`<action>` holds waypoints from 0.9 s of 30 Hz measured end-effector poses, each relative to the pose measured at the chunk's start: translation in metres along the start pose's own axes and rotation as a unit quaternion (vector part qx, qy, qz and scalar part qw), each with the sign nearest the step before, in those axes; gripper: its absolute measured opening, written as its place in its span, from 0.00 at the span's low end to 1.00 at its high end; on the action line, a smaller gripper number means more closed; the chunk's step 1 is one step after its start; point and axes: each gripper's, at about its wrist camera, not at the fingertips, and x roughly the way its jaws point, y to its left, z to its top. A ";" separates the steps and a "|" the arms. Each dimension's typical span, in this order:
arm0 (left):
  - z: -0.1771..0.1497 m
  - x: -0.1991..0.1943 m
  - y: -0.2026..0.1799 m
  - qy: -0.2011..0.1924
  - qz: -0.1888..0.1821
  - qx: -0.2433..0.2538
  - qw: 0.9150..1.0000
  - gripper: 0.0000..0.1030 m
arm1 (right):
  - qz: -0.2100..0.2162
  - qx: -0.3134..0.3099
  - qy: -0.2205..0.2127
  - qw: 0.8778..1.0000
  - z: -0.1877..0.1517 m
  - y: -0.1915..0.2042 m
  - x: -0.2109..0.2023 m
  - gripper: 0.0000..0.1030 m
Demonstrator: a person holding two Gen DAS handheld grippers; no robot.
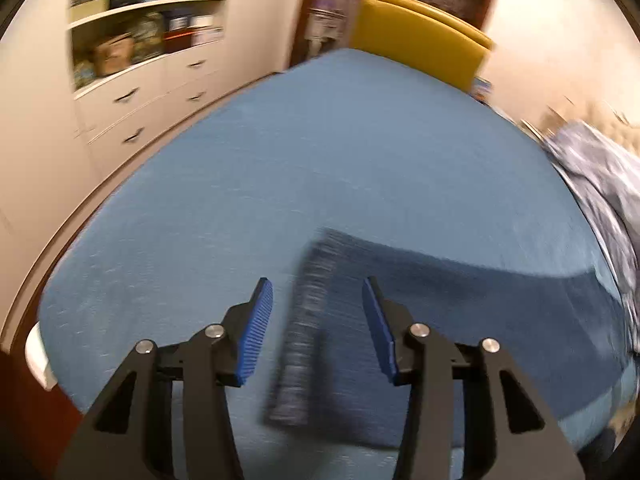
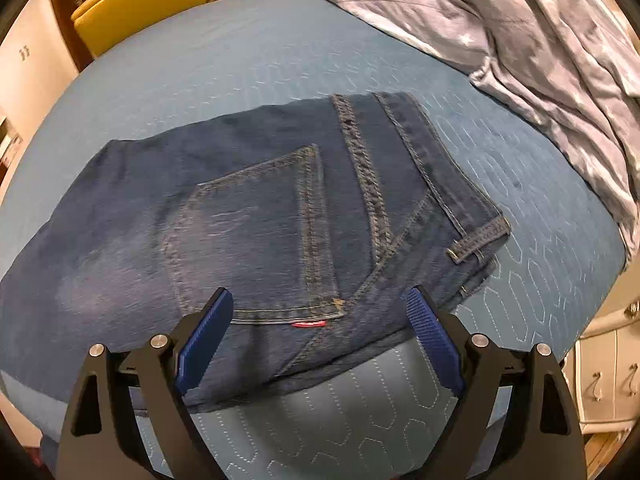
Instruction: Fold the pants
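Observation:
Dark blue jeans [image 2: 260, 216] lie folded flat on the blue quilted bed [image 2: 240, 60], back pocket and red tab facing up, waistband toward the right. My right gripper [image 2: 320, 300] hovers open over the near edge of the jeans, just below the pocket, with nothing between its blue pads. In the left wrist view the jeans [image 1: 440, 312] appear blurred, their hem end lying between and beyond the fingers. My left gripper [image 1: 318, 292] is open above that end and holds nothing.
A crumpled grey-blue patterned blanket [image 2: 520, 32] covers the bed's far right side. A yellow chair [image 1: 420, 36] stands beyond the bed. White drawers and shelves [image 1: 140, 80] line the left wall. Another white dresser [image 2: 608, 368] sits by the bed's right edge.

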 end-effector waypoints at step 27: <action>-0.011 0.097 -0.257 0.066 -0.072 0.185 0.978 0.40 | 0.096 -0.205 -0.045 0.973 0.106 0.129 0.085 0.81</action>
